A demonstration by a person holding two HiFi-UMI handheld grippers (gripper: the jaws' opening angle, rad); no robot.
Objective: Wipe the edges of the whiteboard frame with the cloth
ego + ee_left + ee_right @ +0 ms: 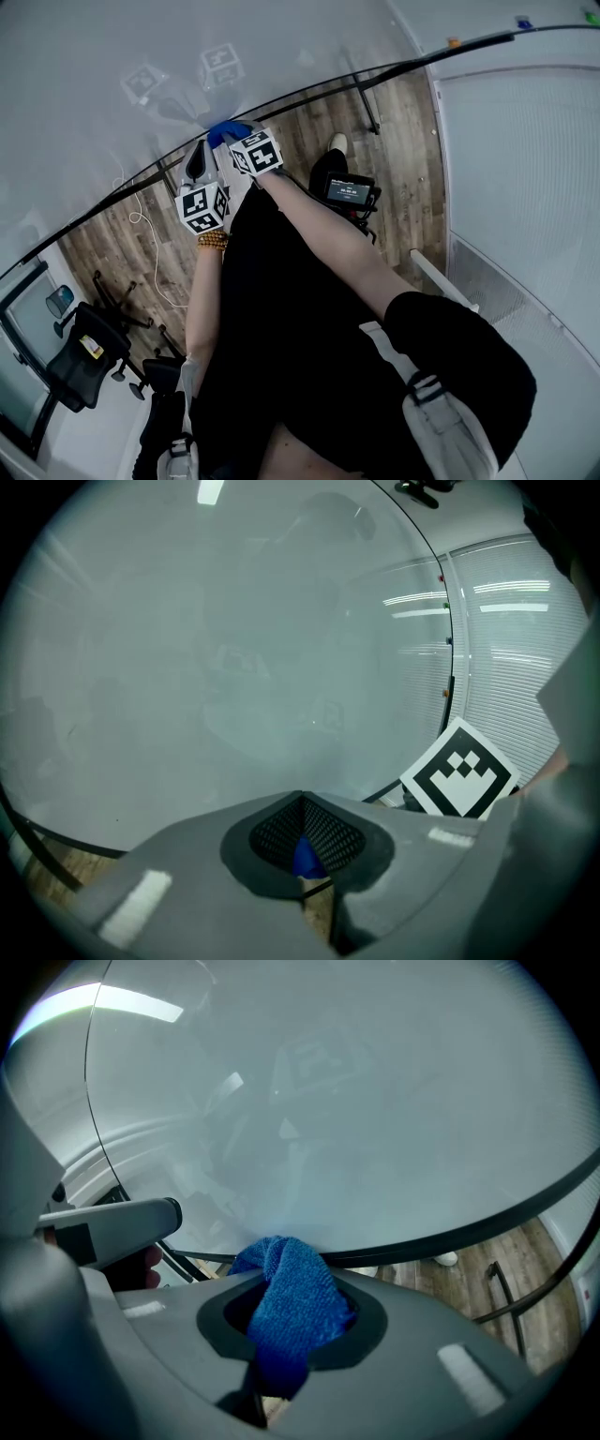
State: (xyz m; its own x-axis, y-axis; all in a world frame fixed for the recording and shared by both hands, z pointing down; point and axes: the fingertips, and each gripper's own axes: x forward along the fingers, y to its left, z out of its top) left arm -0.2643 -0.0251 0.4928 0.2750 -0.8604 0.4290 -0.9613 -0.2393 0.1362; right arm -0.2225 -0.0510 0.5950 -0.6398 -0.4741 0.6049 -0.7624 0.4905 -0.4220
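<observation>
At the whiteboard frame [424, 1237], right gripper's [289, 1335] jaws pinch one cloth [292, 1283]; left gripper's [302, 860] jaws pressed together.

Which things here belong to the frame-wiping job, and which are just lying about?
Job: blue cloth clamped in right gripper; whiteboard; its black frame.
Lying about: office chair; white cable; device with a screen.
</observation>
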